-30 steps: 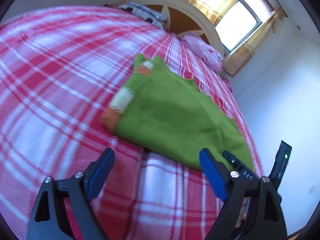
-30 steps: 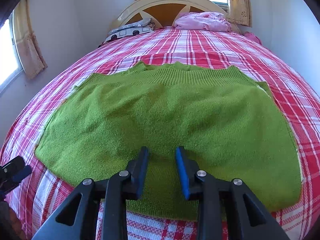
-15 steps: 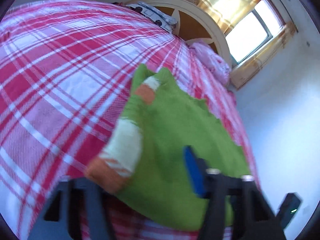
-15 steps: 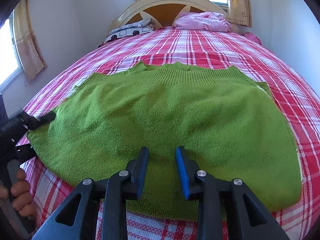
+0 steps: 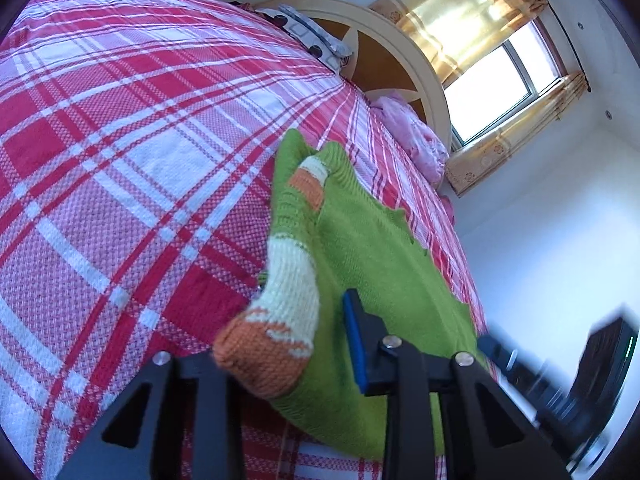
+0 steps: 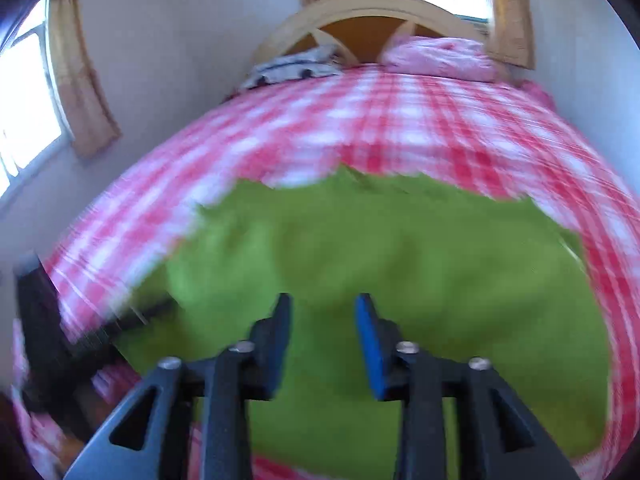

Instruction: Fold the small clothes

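Observation:
A small green knit sweater [image 5: 384, 264] lies flat on the red plaid bed. Its folded sleeve has a cream and orange cuff [image 5: 276, 332]. My left gripper [image 5: 288, 344] is open, its jaws either side of that cuff at the sweater's left edge; the left finger is hidden behind the cuff. In the blurred right wrist view the sweater [image 6: 400, 260] fills the middle. My right gripper [image 6: 322, 340] hovers over its near hem with a gap between the jaws and nothing held. The left gripper [image 6: 80, 336] shows there at the left edge.
The red and white plaid bedspread [image 5: 120, 140] covers the whole bed. A rounded wooden headboard [image 5: 384, 40], a patterned pillow [image 5: 312, 36] and a pink bundle [image 5: 412, 132] lie at the far end. A white wall [image 5: 560, 240] runs along the bed's right side.
My left gripper has moved in from the bed's near edge to the sleeve cuff. My right gripper has lifted and opened a little wider; its view is now blurred with motion.

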### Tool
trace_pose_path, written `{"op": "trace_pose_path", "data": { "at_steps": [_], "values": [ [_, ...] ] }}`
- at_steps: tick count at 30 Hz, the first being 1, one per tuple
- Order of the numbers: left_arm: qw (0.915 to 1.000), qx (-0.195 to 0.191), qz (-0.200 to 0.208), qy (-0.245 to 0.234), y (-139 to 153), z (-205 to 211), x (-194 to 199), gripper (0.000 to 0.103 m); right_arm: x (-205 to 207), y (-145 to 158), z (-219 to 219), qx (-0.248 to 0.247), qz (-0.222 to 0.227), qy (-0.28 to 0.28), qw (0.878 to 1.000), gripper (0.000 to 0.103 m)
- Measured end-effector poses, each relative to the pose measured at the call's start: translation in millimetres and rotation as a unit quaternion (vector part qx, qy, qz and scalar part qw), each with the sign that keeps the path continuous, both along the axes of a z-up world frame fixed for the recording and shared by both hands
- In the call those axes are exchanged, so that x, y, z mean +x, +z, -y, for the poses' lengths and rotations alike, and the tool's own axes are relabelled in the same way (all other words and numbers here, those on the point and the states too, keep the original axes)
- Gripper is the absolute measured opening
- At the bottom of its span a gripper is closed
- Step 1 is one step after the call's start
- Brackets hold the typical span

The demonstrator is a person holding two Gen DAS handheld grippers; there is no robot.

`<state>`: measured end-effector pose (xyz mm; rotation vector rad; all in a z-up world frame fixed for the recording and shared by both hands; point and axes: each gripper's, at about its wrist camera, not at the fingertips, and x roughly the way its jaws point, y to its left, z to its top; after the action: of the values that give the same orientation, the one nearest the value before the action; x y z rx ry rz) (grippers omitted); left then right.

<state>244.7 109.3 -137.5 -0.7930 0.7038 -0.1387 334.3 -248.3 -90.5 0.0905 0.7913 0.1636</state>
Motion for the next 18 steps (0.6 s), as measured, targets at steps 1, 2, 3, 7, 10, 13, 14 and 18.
{"op": "trace_pose_path", "data": {
  "at_steps": [1, 2, 3, 7, 10, 13, 14, 18],
  "values": [
    [1.0, -0.003, 0.002, 0.001, -0.4, -0.9, -0.7, 0.03, 18.3, 5.0, -12.5, 0.02, -0.009, 0.011, 1.0, 0.065],
    [1.0, -0.007, 0.003, 0.001, -1.3, -2.4, -1.1, 0.03, 33.7, 6.7, -23.8, 0.035, -0.019, 0.026, 0.999, 0.065],
    [0.9999, -0.011, 0.005, 0.001, -1.7, -3.2, -1.0, 0.03, 48.9, 6.6, -35.9, 0.046, -0.029, 0.042, 0.998, 0.065],
    [0.9996, -0.025, 0.012, 0.004, -2.9, -6.1, -3.2, 0.029, 103.6, -6.0, -99.4, 0.025, -0.076, 0.108, 0.991, 0.065],
    [0.9992, -0.034, 0.018, 0.005, -3.7, -8.0, -4.5, 0.028, 132.3, -26.2, -142.0, -0.005, -0.117, 0.142, 0.983, 0.065],
    [0.9989, -0.042, 0.021, 0.006, -4.7, -9.7, -7.1, 0.027, 149.7, -50.4, -169.2, -0.063, -0.137, 0.152, 0.977, 0.065],
    [0.9987, -0.046, 0.023, 0.006, -4.9, -10.6, -8.4, 0.027, 152.7, -55.5, -176.2, -0.077, -0.138, 0.158, 0.975, 0.065],
    [0.9985, -0.048, 0.024, 0.006, -4.4, -10.6, -10.2, 0.025, 151.9, -63.7, -195.0, -0.143, -0.127, 0.182, 0.965, 0.075]
  ]
}}
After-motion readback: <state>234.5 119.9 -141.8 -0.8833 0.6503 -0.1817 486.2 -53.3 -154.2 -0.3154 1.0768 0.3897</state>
